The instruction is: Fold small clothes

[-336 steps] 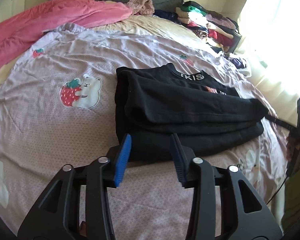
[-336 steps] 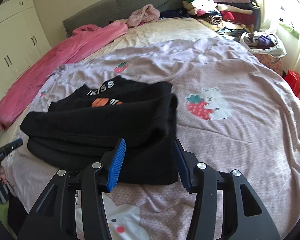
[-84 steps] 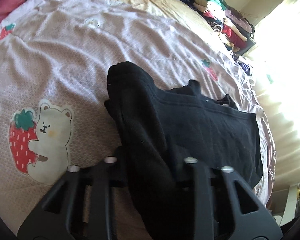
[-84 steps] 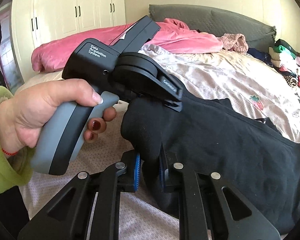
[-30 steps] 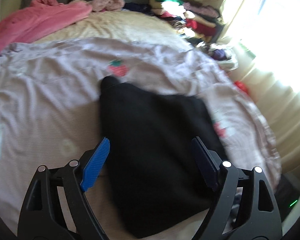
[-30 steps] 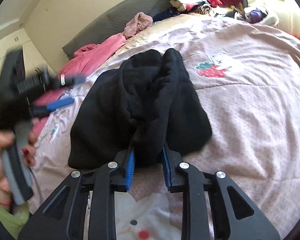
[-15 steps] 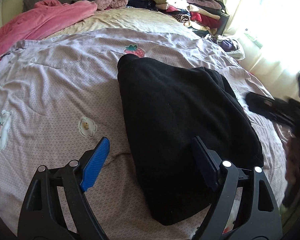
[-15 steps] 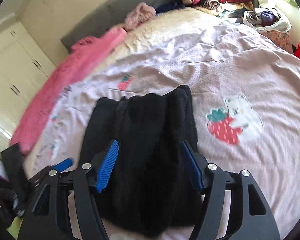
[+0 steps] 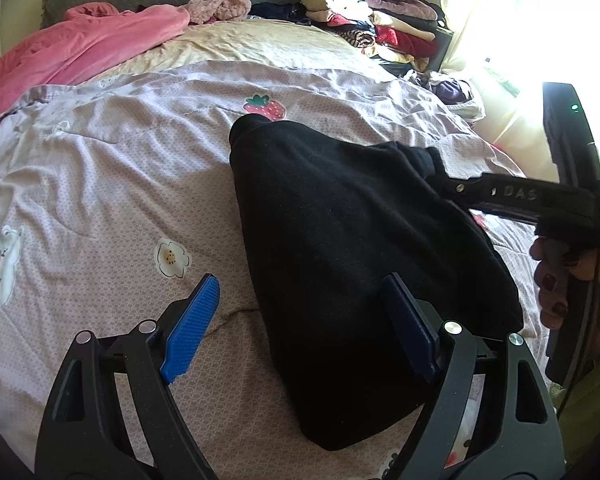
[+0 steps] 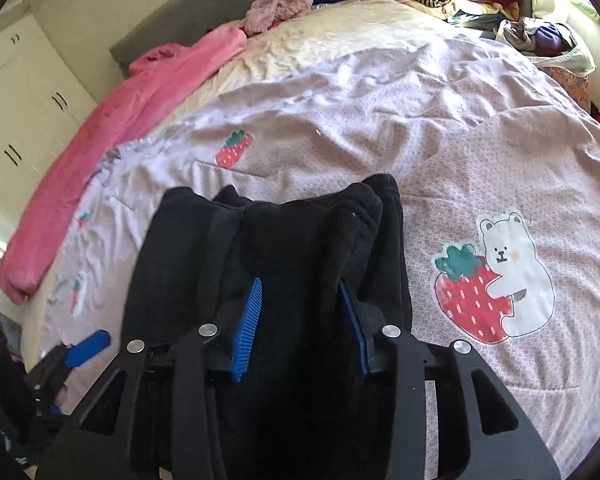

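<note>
Black knit fabric, a folded dark sweatshirt, lies on the lilac quilted bedspread printed with strawberries and bears, and your two tools sit over its near end.

Start at your left gripper. Its jaws stand wide apart and grip nothing: the left blue pad hangs over bare bedspread, while the right pad rests at or just over the sweatshirt's near right part, so the bundle's left edge runs up between the jaws. Beyond them the garment tapers to a rounded corner near a strawberry print. Keep this tool loose and low; I judge it is best used to steady or smooth the top layer.

Move across to your right gripper. Its jaws have just been closing, and they now stand partly open with a thick ridge of the black fabric between them; whether the pads already press on it I cannot tell, as black cloth hides the right pad's face. The stacked folds fan out ahead of the jaws, and the bear hugging a strawberry lies off to their right.

To do this well, bite every layer of the ridge, not only the top one, before lifting. Then carry it evenly so the fold stays square and the loose right-hand edges do not slide out.
</note>
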`<act>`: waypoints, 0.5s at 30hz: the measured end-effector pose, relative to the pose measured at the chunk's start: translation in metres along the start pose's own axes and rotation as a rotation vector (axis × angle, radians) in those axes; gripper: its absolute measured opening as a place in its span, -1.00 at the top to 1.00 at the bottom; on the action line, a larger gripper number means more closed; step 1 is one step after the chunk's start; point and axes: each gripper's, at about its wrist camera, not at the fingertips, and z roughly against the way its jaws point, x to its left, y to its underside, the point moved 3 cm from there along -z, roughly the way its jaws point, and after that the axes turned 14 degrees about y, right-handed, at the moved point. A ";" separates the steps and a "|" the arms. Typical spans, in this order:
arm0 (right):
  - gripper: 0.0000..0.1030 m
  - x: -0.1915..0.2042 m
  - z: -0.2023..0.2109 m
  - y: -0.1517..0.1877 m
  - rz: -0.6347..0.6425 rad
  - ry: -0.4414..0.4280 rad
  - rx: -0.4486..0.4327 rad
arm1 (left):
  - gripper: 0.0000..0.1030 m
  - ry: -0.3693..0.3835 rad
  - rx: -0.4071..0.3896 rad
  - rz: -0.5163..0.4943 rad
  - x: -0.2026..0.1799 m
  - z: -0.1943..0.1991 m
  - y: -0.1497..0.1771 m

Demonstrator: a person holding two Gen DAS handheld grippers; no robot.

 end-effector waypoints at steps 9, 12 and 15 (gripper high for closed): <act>0.87 -0.014 0.039 -0.024 0.060 0.031 -0.156 | -0.46 0.043 -0.008 -0.023 -0.013 0.004 -0.005; 0.87 -0.016 0.022 -0.026 0.106 0.114 -0.139 | -0.46 0.053 0.015 -0.020 -0.016 -0.002 -0.003; 0.80 -0.023 -0.006 -0.011 0.110 0.148 -0.056 | -0.47 0.045 0.038 -0.027 -0.018 -0.010 0.004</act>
